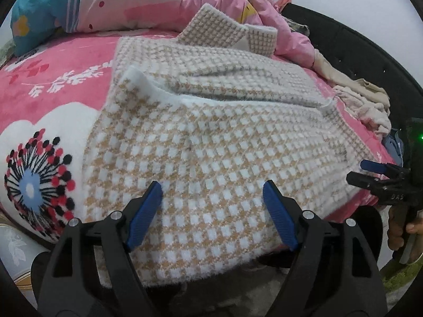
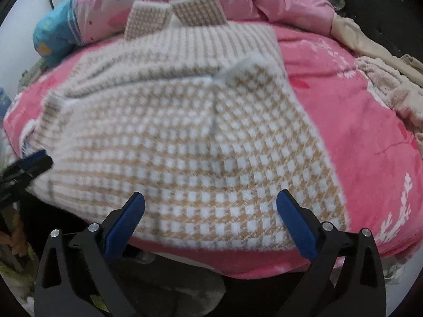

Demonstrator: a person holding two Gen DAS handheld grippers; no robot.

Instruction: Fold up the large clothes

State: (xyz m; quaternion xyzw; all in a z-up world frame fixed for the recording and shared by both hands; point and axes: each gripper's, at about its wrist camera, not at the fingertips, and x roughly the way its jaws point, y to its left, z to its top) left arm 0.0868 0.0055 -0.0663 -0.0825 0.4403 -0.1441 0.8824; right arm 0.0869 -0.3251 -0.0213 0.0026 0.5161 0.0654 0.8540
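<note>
A bed (image 1: 66, 60) under a pink flowered blanket (image 2: 370, 137) fills the view ahead of both tools; a pink quilt (image 1: 148, 2) is heaped at its far side, well beyond them; the checked beige-and-white sweater (image 1: 211, 145) lies spread on the blanket, its folded sleeves on top, its near hem just ahead of each tool; loose beige clothes (image 1: 370, 100) lie ahead and right of the left tool (image 1: 212, 192), whose jaws stand wide and hold nothing; the right tool (image 2: 210, 203) also stands wide over the hem, holding nothing.
</note>
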